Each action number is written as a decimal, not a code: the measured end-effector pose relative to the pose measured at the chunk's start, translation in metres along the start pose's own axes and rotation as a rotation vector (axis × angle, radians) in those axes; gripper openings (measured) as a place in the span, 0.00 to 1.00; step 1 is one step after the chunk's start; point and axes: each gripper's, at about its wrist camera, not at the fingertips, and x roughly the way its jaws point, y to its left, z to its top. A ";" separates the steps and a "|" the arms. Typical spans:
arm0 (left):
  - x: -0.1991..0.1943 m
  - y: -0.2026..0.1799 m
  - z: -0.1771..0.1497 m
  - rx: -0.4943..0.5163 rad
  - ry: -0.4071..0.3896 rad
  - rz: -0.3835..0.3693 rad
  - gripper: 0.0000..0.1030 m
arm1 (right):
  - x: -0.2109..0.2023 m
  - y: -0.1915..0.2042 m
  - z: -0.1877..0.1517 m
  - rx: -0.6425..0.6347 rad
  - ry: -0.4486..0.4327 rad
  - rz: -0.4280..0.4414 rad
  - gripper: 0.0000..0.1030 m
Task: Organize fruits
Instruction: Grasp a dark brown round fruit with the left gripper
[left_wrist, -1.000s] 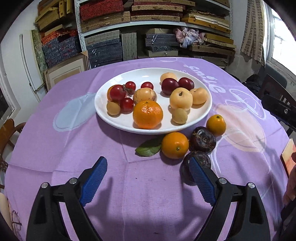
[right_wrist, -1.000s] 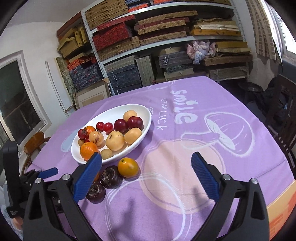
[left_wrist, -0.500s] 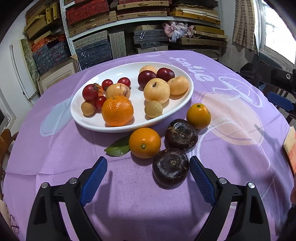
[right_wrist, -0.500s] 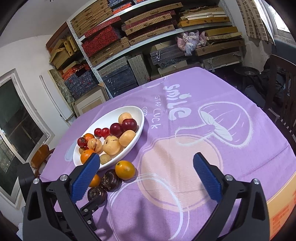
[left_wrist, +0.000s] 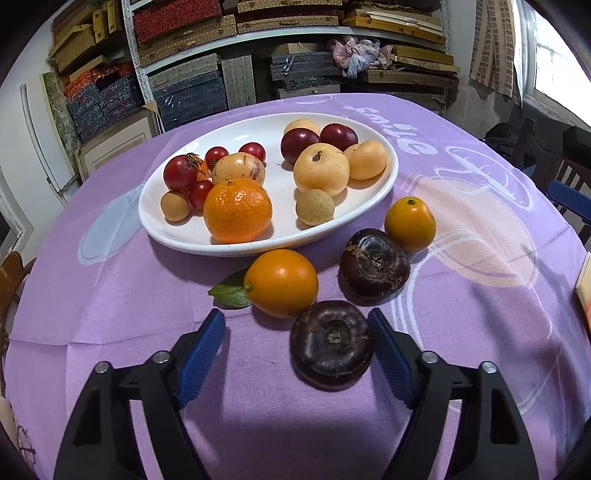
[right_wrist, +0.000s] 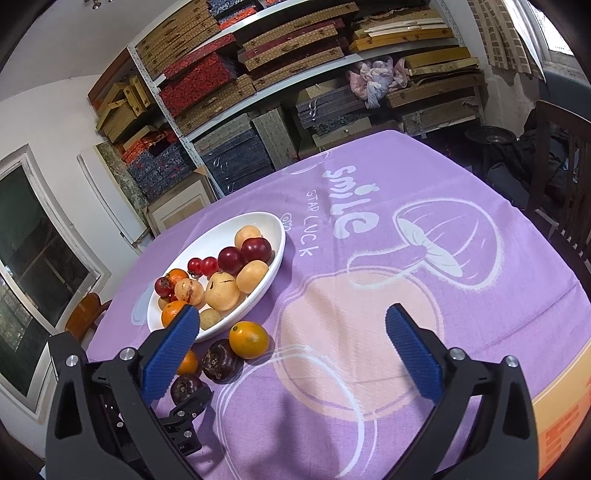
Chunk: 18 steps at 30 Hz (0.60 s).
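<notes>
As my left tool (left_wrist: 295, 332) is closing around the nearest dark fruit (left_wrist: 331, 345), nothing is gripped yet.
Only one pad is touching; it may be rolling into the orange (left_wrist: 280, 282).

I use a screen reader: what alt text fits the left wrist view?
The left tool, jaws just closing, straddles a dark purple fruit on a purple tablecloth; only the right pad looks to touch it. Behind it lie another dark fruit, two orange fruits and a white plate of fruit.

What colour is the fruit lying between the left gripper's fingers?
Dark purple-brown, almost black; the nearest dark fruit shows best in the left wrist view.
</notes>
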 end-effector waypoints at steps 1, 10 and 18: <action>0.000 0.002 0.000 -0.004 0.001 -0.007 0.67 | 0.000 0.000 0.000 0.000 0.002 -0.001 0.96; -0.013 0.033 -0.020 -0.017 0.013 -0.007 0.68 | 0.006 0.001 -0.004 -0.007 0.026 -0.003 0.96; -0.026 0.080 -0.040 -0.081 -0.009 0.031 0.62 | 0.022 0.038 -0.025 -0.175 0.085 0.001 0.96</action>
